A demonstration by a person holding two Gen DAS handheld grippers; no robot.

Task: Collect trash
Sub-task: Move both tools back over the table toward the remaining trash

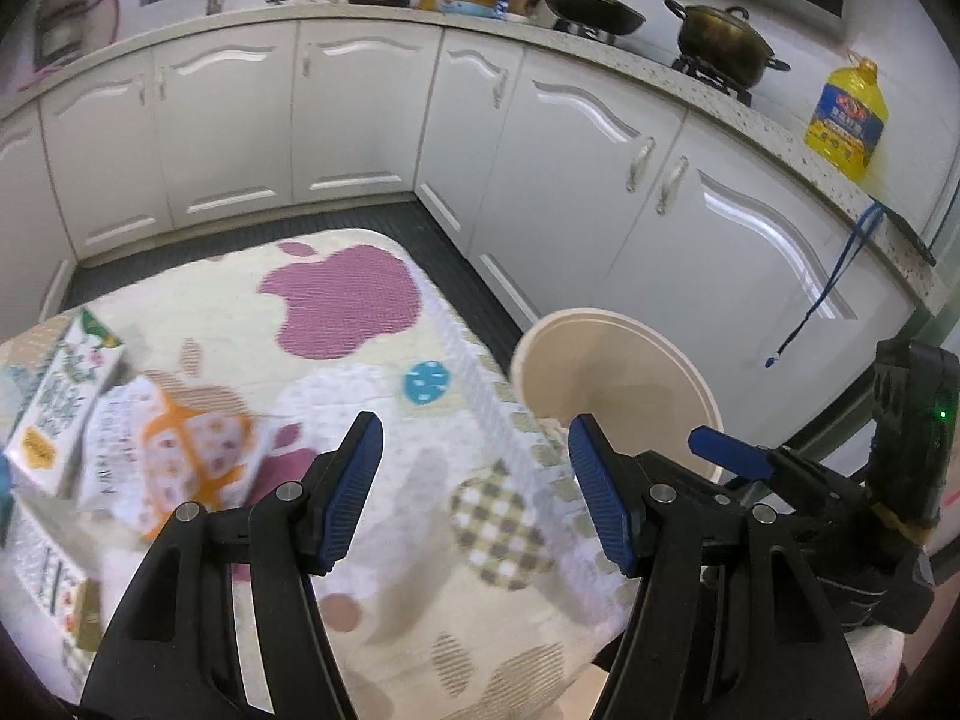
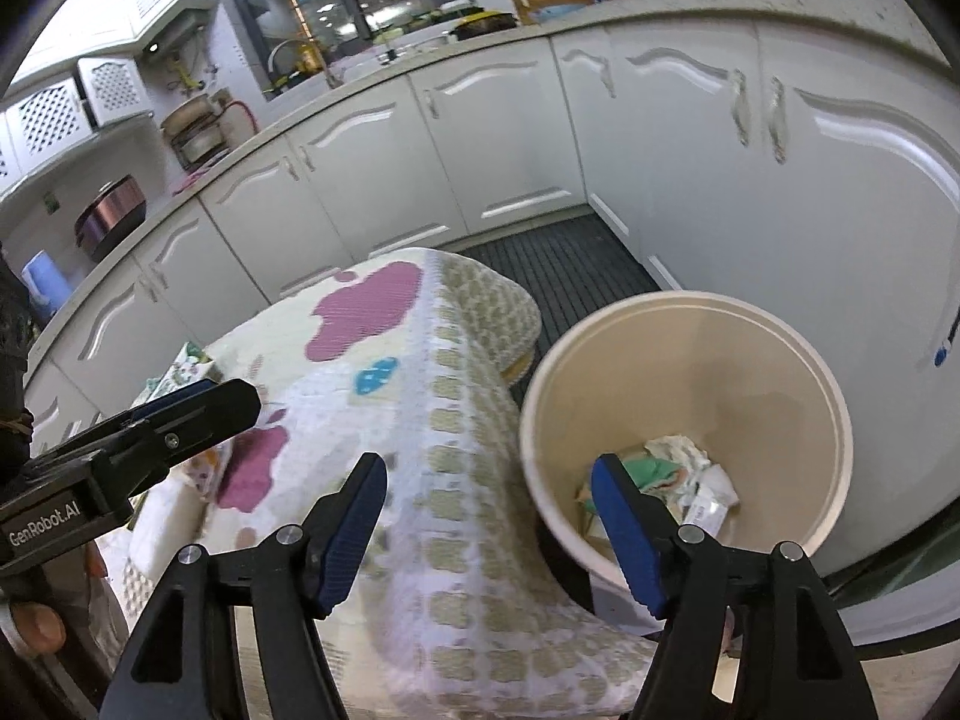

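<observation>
My left gripper [image 1: 474,426] hangs open and empty over a table with a patterned cloth [image 1: 420,528]. At the table's left lie a green and white carton [image 1: 60,408] and an orange and white packet [image 1: 168,450], a little blurred. Another box [image 1: 66,594] shows at the lower left edge. A cream waste bin [image 1: 630,372] stands on the floor off the table's right side. My right gripper [image 2: 489,465] is open with nothing in it, above the table's edge and the bin [image 2: 720,372]. Crumpled wrappers and paper [image 2: 678,474] lie at the bin's bottom. The left gripper's finger [image 2: 180,414] shows at the left of the right wrist view.
White kitchen cabinets [image 1: 360,108] wrap around the back and right, close behind the bin. On the counter stand pots [image 1: 720,42] and a yellow oil bottle [image 1: 846,114]. A dark ribbed mat [image 2: 558,276] covers the floor between table and cabinets.
</observation>
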